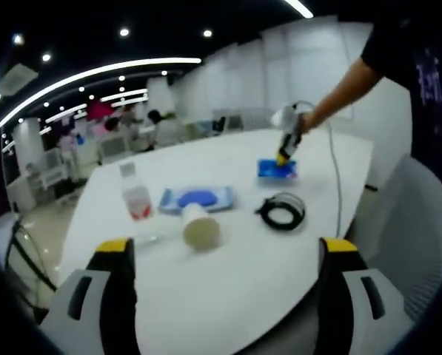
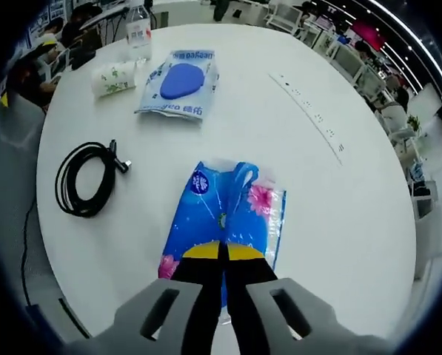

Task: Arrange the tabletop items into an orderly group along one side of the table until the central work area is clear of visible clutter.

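Note:
On the white table (image 1: pixel 243 296), a blue tissue pack (image 2: pixel 228 211) with pink flowers lies in front of my right gripper (image 2: pixel 222 255), whose yellow-tipped jaws are shut on its near edge. In the left gripper view the same pack (image 1: pixel 276 169) sits far right, with the right gripper (image 1: pixel 286 151) pointing down onto it from a person's arm. A coiled black cable (image 1: pixel 282 211) (image 2: pixel 84 179), a blue-and-white packet (image 1: pixel 198 198) (image 2: pixel 180 81), a paper cup (image 1: pixel 200 226) (image 2: pixel 113 78) on its side and a water bottle (image 1: pixel 135 194) (image 2: pixel 138 29) lie across the table. My left gripper (image 1: pixel 228 251) hovers open at the near edge.
A line of sockets (image 2: pixel 309 111) runs across the tabletop to the right of the pack. A grey mesh chair (image 1: pixel 420 222) stands at the table's right edge. Chairs and seated people (image 2: pixel 35 59) are beyond the far side. The table (image 2: pixel 354 222) is bare to the right.

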Available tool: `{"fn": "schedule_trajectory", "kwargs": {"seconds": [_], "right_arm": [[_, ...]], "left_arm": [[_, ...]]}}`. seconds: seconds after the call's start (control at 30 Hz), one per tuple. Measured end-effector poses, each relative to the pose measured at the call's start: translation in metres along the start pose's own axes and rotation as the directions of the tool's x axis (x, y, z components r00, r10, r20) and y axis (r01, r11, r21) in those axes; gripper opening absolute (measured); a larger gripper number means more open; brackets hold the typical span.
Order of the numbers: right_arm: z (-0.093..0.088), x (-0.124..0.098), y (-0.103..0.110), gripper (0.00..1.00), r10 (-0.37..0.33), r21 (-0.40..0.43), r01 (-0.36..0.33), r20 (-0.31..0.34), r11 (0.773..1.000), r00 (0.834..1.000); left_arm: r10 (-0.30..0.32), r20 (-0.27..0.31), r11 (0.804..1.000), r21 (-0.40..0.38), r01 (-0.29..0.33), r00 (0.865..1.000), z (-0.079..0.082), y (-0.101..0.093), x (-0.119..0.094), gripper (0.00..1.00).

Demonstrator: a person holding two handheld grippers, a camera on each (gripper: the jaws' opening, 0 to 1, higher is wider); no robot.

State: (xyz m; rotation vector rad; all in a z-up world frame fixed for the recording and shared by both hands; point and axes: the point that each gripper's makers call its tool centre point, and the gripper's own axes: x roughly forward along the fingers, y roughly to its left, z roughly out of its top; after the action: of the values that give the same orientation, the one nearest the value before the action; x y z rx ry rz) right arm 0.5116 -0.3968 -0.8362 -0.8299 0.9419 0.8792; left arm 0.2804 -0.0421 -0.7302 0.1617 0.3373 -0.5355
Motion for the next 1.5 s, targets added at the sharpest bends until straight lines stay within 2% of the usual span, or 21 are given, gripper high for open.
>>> {"fn": "schedule_trajectory", "kwargs": {"seconds": [0.1, 0.3, 0.47, 0.53, 0.6, 0.63, 0.77, 0.8, 0.83, 0.9, 0.97, 1.03, 1.1, 1.2, 1.27, 1.3, 1.33, 1.4, 1.43, 1.47, 1.5], "right_arm": [[-0.005, 0.0, 0.001, 0.01, -0.014, -0.014, 0.014, 0.002, 1.0, 1.0], [-0.001, -0.001, -0.008, 0.01, -0.063, -0.115, 0.066, 0.028, 0.991, 0.998], [0.0, 0.001, -0.008, 0.01, -0.063, -0.164, 0.068, 0.034, 0.984, 0.997], [0.002, 0.002, -0.007, 0.01, -0.051, -0.254, 0.06, 0.042, 0.965, 0.998], [0.001, 0.003, -0.005, 0.01, -0.041, -0.292, 0.05, 0.038, 0.955, 0.998], [0.002, 0.003, -0.005, 0.01, -0.037, -0.335, 0.049, 0.042, 0.941, 0.998], [0.005, 0.005, -0.001, 0.01, -0.009, -0.388, 0.027, 0.05, 0.921, 0.999], [0.005, 0.006, -0.001, 0.01, -0.007, -0.413, 0.026, 0.046, 0.91, 0.999], [0.005, 0.006, -0.002, 0.01, -0.012, -0.476, 0.03, 0.041, 0.879, 0.999], [0.005, 0.008, -0.001, 0.01, -0.009, -0.486, 0.028, 0.04, 0.873, 0.999], [0.006, 0.011, -0.004, 0.01, -0.022, -0.524, 0.04, 0.04, 0.851, 0.999], [0.0, 0.014, -0.005, 0.01, -0.028, -0.532, 0.026, 0.004, 0.846, 1.0], [-0.003, 0.017, -0.008, 0.01, -0.063, -0.576, 0.049, -0.005, 0.816, 0.998], [-0.003, 0.018, -0.009, 0.01, -0.074, -0.557, 0.066, 0.009, 0.828, 0.997], [-0.003, 0.018, -0.012, 0.01, -0.083, -0.557, 0.076, 0.013, 0.827, 0.996], [-0.002, 0.017, -0.018, 0.01, -0.118, -0.598, 0.103, 0.014, 0.795, 0.993], [-0.002, 0.016, -0.019, 0.01, -0.125, -0.603, 0.108, 0.013, 0.791, 0.992], [-0.002, 0.017, -0.017, 0.01, -0.113, -0.582, 0.1, 0.013, 0.807, 0.993], [-0.001, 0.016, -0.018, 0.01, -0.117, -0.589, 0.104, 0.017, 0.801, 0.993], [0.0, 0.016, -0.021, 0.01, -0.134, -0.608, 0.118, 0.019, 0.785, 0.991], [0.0, 0.015, -0.022, 0.01, -0.145, -0.605, 0.124, 0.015, 0.786, 0.989]], "left_arm": [[0.009, -0.011, 1.0, 0.018, -0.009, 1.0, 0.0, -0.002, 0.0, 0.99], [0.006, -0.018, 0.999, 0.032, -0.006, 1.0, -0.009, 0.004, -0.001, 0.98], [0.004, -0.019, 1.0, 0.026, -0.003, 1.0, -0.01, 0.004, -0.001, 0.98], [0.003, -0.025, 1.0, 0.027, -0.002, 1.0, -0.009, 0.003, -0.001, 0.97], [0.003, -0.022, 1.0, 0.026, -0.002, 1.0, -0.008, 0.002, -0.001, 0.97], [0.006, -0.025, 1.0, 0.027, -0.005, 1.0, -0.009, 0.003, -0.001, 0.97], [0.012, -0.024, 1.0, 0.021, -0.012, 1.0, -0.008, 0.004, -0.001, 0.97], [0.013, -0.028, 1.0, 0.02, -0.013, 1.0, -0.008, 0.004, -0.001, 0.96], [0.013, -0.031, 1.0, 0.023, -0.013, 0.999, -0.008, 0.003, 0.0, 0.97], [0.012, -0.033, 1.0, 0.028, -0.011, 0.999, -0.007, 0.001, 0.0, 0.97], [0.009, -0.035, 0.999, 0.031, -0.008, 0.999, -0.006, -0.001, 0.001, 0.97], [0.009, -0.039, 1.0, 0.03, -0.008, 0.999, -0.004, -0.002, 0.001, 0.97], [0.007, -0.043, 0.999, 0.035, -0.006, 0.999, -0.004, -0.003, 0.002, 0.97], [0.007, -0.044, 0.999, 0.038, -0.005, 0.999, -0.002, -0.004, 0.002, 0.97], [0.007, -0.045, 0.999, 0.042, -0.005, 0.999, -0.002, -0.004, 0.002, 0.96], [0.007, -0.046, 0.999, 0.043, -0.005, 0.999, -0.002, -0.004, 0.002, 0.96], [0.007, -0.045, 0.999, 0.043, -0.005, 0.999, -0.001, -0.003, 0.002, 0.96], [0.005, -0.048, 0.999, 0.042, -0.003, 0.999, -0.002, -0.004, 0.002, 0.96], [0.007, -0.053, 0.999, 0.044, -0.005, 0.999, -0.002, -0.004, 0.002, 0.96], [0.008, -0.055, 0.999, 0.048, -0.006, 0.998, -0.003, -0.004, 0.002, 0.96], [0.009, -0.055, 0.999, 0.05, -0.006, 0.998, -0.002, -0.004, 0.002, 0.96]]}}
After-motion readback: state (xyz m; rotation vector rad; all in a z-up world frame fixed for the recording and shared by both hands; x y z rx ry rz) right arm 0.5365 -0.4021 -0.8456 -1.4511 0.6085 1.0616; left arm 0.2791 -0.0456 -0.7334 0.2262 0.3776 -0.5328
